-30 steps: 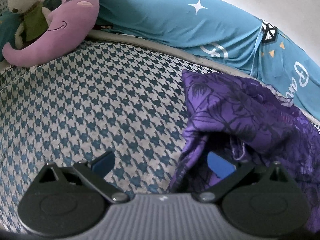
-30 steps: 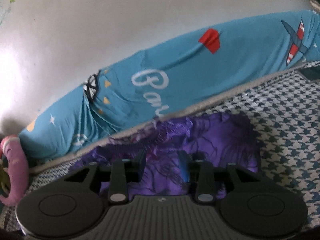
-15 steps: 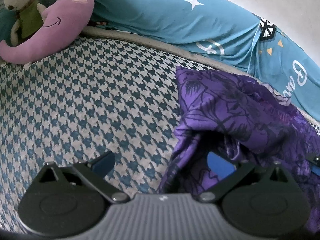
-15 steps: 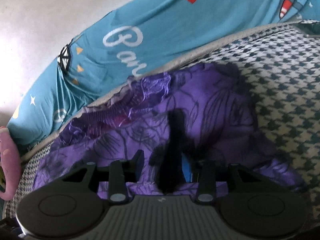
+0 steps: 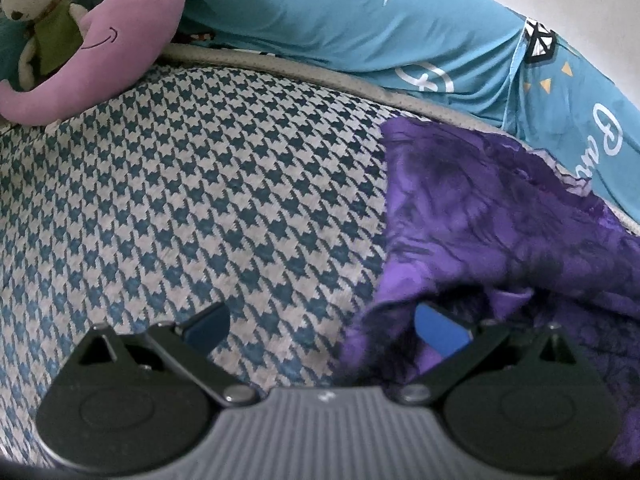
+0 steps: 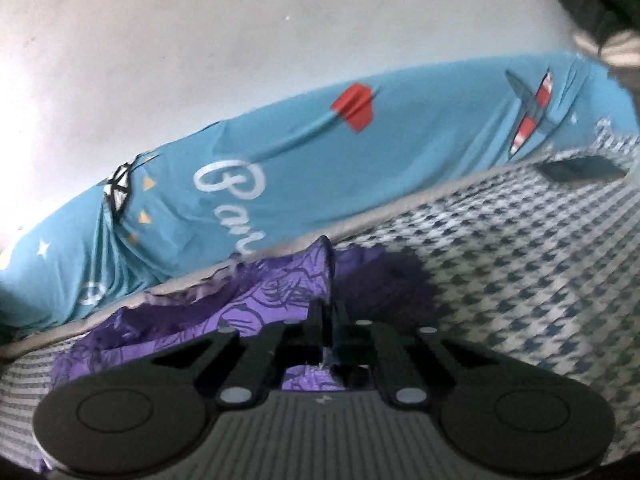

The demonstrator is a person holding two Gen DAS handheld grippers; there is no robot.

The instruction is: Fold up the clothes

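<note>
The purple garment (image 5: 500,216) lies crumpled on the houndstooth bed cover (image 5: 200,208), close against the blue printed bedding (image 5: 320,20) that runs along the wall; no container appears in either view.

The left gripper (image 5: 322,326) stands wide open. Its right-hand blue pad (image 5: 438,330) sits under a raised fold of the garment's near edge, cloth draped over and around it, while the other pad (image 5: 208,322) hovers over bare bed cover — nothing is pinched between them.

The right gripper (image 6: 329,320) has its jaws drawn together on a ridge of the purple garment (image 6: 280,296), which rises in a thin peak just ahead of the fingertips.

Only the left wrist view takes in the purple crescent plush (image 5: 120,40) and the small white soft toy (image 5: 36,12) leaning on it at the far corner. Only the right wrist view shows the white wall (image 6: 240,60), the red paper-plane print (image 6: 356,108) and a dark object (image 6: 580,170) lying on the bed cover farther off — too blurred to identify.
</note>
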